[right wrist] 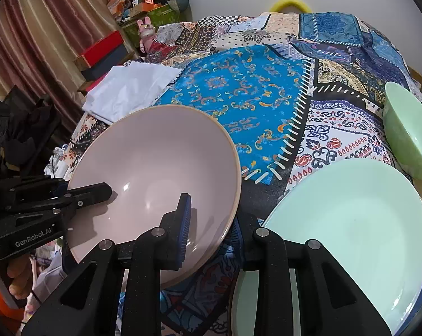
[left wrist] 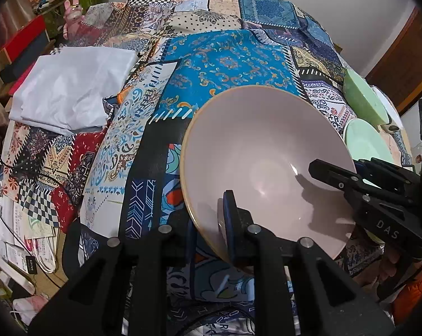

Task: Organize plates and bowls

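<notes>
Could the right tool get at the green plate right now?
Probably not yet: the right tool is shut on the pink bowl's rim. The green plate lies beside it, uncovered, so the way looks free after release.

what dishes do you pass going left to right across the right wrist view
pink bowl → mint green plate → green bowl

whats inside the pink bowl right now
No food or dishes: the pink bowl holds only one finger of each claw, the left claw and right claw each clamped over its rim. The patchwork cloth directly beneath it is hidden.
</notes>
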{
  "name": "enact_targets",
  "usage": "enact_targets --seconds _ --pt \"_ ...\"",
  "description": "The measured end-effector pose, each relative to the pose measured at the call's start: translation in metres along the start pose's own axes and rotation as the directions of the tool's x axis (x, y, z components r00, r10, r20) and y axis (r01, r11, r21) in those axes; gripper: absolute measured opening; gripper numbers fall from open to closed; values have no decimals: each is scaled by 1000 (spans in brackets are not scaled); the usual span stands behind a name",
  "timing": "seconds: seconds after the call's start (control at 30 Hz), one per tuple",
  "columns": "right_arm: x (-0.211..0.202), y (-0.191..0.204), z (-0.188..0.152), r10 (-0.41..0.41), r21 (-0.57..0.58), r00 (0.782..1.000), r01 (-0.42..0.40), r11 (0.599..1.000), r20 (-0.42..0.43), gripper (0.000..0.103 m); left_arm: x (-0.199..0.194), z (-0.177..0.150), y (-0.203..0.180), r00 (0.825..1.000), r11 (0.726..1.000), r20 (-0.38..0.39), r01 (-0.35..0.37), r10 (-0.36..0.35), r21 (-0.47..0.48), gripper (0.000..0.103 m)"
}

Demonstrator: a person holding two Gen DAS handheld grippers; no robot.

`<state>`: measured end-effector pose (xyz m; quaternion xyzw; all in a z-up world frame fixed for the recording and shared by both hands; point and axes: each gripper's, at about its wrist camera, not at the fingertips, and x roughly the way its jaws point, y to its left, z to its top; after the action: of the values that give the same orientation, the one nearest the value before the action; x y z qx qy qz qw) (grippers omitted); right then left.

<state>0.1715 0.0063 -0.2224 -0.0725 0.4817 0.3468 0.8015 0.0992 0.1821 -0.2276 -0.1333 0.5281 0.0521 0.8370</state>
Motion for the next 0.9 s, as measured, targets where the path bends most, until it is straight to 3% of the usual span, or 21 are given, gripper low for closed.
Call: enact_targets --seconds 0.2,0.5,0.7,0.9 --pt "-7 -3 -1 12 10 1000 -12 1000 -1 26 -13 1 3 999 1000 31 -3 4 -14 18" --pt "-53 -14 2 0 27 992 -4 1000 123 34 -60 10 -20 990 1000 144 -13 11 13 19" --pt "-97 -31 -2 -33 46 973 23 999 228 46 -94 13 -61 969 996 248 -23 -1 92 45" --pt "-138 -59 -7 -77 82 951 55 995 298 47 -118 21 -106 948 988 316 -14 -35 152 55"
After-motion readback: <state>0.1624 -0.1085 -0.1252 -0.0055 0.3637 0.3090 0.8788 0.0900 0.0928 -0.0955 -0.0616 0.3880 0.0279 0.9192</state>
